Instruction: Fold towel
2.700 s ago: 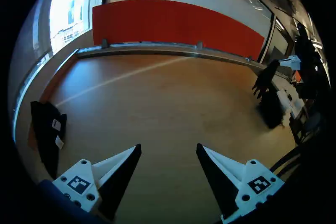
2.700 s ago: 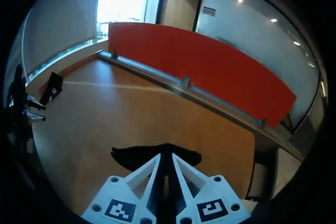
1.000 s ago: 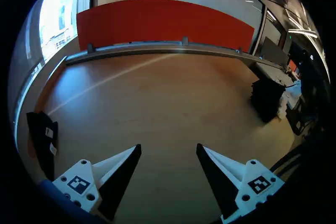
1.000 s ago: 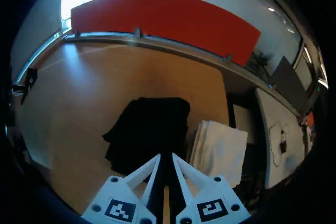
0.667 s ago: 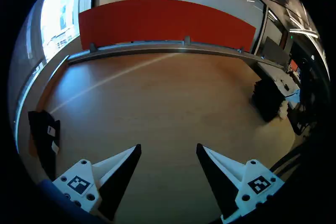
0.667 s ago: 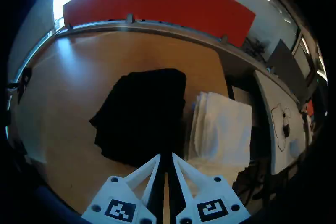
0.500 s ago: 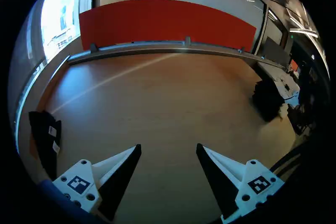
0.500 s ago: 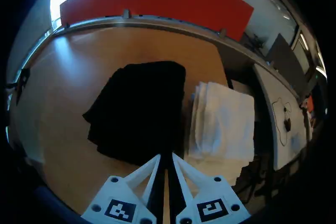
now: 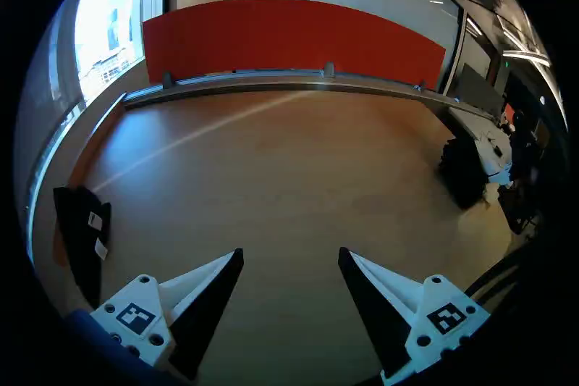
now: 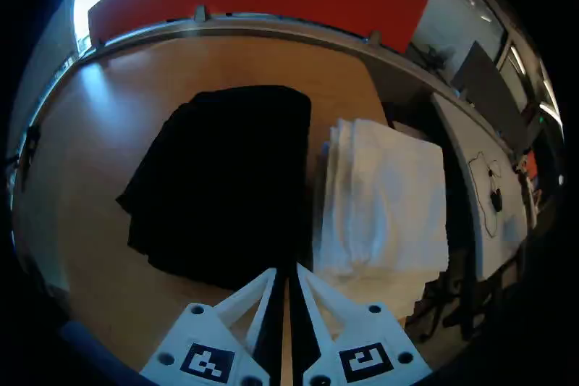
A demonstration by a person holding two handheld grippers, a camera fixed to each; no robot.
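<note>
**A:** The fingers [image 10: 250,299] of your right gripper [image 10: 288,271] are drawn nearly together with a dark slit between them. Their tips are at the near edge of the black towel [image 10: 224,176]. Whether cloth is pinched there, I cannot tell.

**B:** Your left gripper [image 9: 289,250] gapes wide over bare table [image 9: 289,161], holding nothing. I judge you have parked it clear so the right can work alone.

**A:** The towel lies flat on the wood, folded to a rough rectangle, with soft layers stepping out along its left edge. It is matte and swallows the light, so no weave can be read.

**B:** Just beside it, across a thin strip of wood, sits the white stack [image 10: 383,198]. It is plush and squared, its layered edges facing the black one. That spot looks chosen to keep finished pieces together near the table's edge.

**A:** On the far side, a red partition [image 9: 289,35] closes off the table. To the left of your left gripper, a dark cloth [image 9: 79,234] with white tags lies at the edge.
</note>
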